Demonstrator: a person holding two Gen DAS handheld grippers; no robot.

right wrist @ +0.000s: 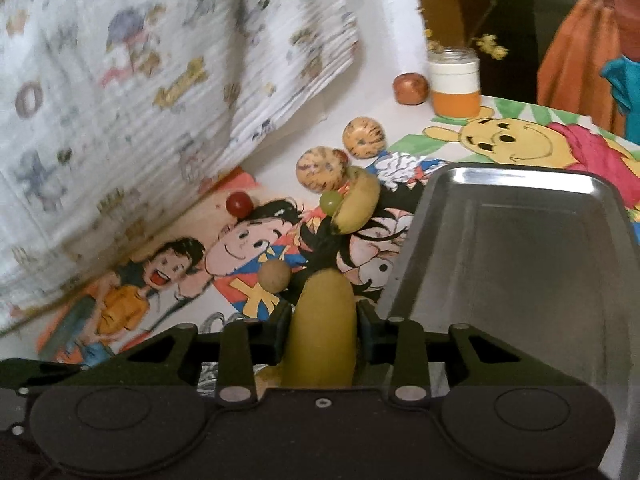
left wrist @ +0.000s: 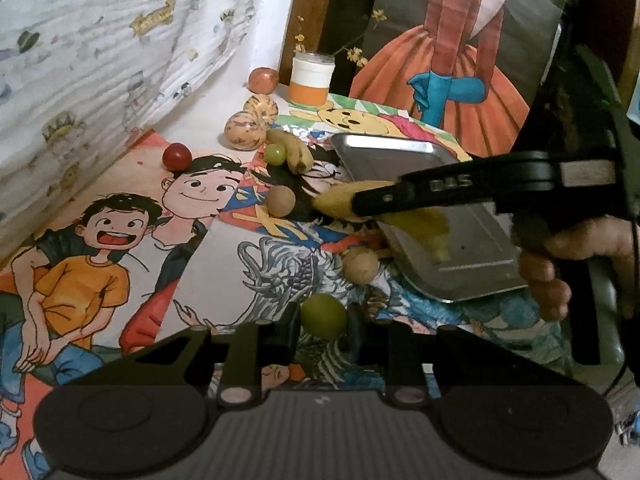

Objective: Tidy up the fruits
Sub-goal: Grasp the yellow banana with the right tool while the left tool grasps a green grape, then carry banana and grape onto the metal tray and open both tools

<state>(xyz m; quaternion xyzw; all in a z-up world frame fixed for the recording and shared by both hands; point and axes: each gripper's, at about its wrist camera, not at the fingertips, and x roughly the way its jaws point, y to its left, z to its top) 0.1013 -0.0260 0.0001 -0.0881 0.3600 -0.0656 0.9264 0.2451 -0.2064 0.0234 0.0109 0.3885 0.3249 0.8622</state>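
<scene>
We have a banana (right wrist: 322, 328) clamped between the right gripper (right wrist: 323, 330) fingers, pads pressing on both sides; seen from the left wrist view, it hangs over the near-left edge of the metal tray (left wrist: 472, 240), tip poking out past the fingers; whether it touches the tray floor we cannot tell. The left gripper (left wrist: 324, 336) is closed on a green grape (left wrist: 323, 315), pads tight against its sides, low over the printed table cover (left wrist: 120, 220) just beside the tray's near corner.

The tray looks empty apart from the banana hovering at it, so our read is that sorting has barely started; both picks are made, neither drop is done.

Left on the table:
- second banana (right wrist: 358, 200) with a smaller green grape (right wrist: 330, 201) touching it, just beyond the tray's far-left corner;
- two brown round fruits (left wrist: 280, 200), one near the held banana's tip, one against the tray's left edge;
- a red cherry tomato (left wrist: 176, 156) well apart to the left, near the patterned cloth (left wrist: 100, 60);
- two speckled melons (left wrist: 244, 132) side by side behind the second banana;
- a reddish fruit (left wrist: 263, 80) beside the orange-and-white jar (left wrist: 312, 78) at the back.

So roughly two of ten items are in hand, none visibly settled; next both grippers need to clear the tray rim and let go without colliding, since they sit close together.
</scene>
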